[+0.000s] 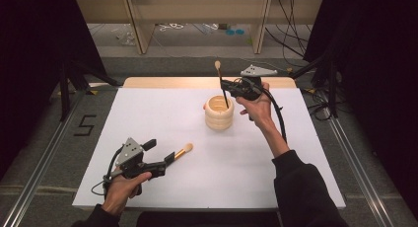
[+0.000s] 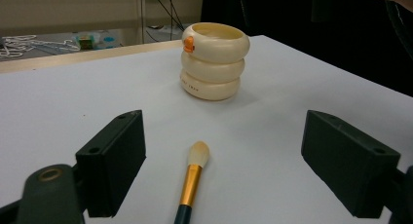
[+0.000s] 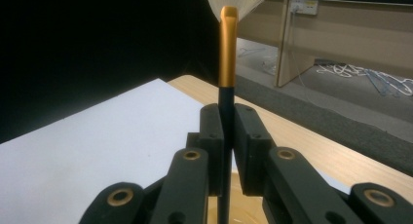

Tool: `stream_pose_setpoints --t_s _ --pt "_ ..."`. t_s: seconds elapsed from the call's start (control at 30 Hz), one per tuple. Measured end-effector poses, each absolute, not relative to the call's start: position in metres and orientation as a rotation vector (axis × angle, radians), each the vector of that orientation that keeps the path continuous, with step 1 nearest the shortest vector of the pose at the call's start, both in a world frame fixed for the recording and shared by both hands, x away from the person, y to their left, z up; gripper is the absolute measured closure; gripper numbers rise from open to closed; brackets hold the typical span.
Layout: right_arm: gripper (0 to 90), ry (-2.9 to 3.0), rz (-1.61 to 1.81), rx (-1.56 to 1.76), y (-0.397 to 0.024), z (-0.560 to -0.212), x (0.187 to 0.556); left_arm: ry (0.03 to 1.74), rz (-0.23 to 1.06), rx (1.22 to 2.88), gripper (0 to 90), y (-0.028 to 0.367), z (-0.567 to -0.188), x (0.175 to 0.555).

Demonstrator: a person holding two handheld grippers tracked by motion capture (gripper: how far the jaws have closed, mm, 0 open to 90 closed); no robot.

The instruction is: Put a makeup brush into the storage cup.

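- Gripping: upright brush (image 1: 221, 84) is clamped by its dark handle in right gripper (image 1: 227, 85), above ringed cup (image 1: 219, 112).
- Left gripper (image 1: 168, 158) fingers are spread around second brush (image 2: 191, 181) on bench (image 1: 246, 158).
- Brushes are judged light, stiff; bristles soft, so handle is gripped.

Cream ringed holder (image 2: 215, 61), orange spot near rim. Brush (image 2: 192, 177): gold collar, pale bristles, dark handle. White table (image 1: 148, 118). Black grippers.

Ringed holder (image 2: 214, 61) looking like glossy cream plastic, smooth. Brush on table (image 2: 191, 185) showing shiny gold metal ferrule, soft pale bristles, dark glossy handle. Held brush (image 3: 227, 53) gleaming likewise. Table sheet (image 1: 162, 118) appearing matt white; far edge showing pale wood. Gripper jaws looking matt black plastic.
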State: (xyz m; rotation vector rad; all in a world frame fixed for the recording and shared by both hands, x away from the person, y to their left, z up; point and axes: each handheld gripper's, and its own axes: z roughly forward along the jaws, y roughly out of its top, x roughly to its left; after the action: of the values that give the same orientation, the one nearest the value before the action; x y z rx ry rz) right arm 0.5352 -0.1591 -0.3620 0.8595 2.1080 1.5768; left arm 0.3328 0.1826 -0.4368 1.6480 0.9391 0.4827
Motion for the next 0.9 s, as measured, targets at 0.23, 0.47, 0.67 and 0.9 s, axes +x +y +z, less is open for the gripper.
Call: stream_pose_setpoints --t_s 0.23,0.47,0.67,0.9 --pt "83.1 2.098 1.587 0.849 -0.153 -0.363 0.541 0.931 0.503 1.655 16.0 0.184 -0.437 0.334" --pt "83.2 2.103 1.578 0.845 -0.145 -0.37 0.544 0.948 0.495 1.643 16.1 0.183 -0.437 0.333" --pt "83.2 2.119 1.573 0.853 -0.143 -0.374 0.546 0.939 0.501 1.648 16.0 0.184 -0.436 0.333" --pt "83.1 2.12 1.574 0.868 -0.144 -0.38 0.548 0.931 0.499 1.654 16.0 0.182 -0.437 0.334"
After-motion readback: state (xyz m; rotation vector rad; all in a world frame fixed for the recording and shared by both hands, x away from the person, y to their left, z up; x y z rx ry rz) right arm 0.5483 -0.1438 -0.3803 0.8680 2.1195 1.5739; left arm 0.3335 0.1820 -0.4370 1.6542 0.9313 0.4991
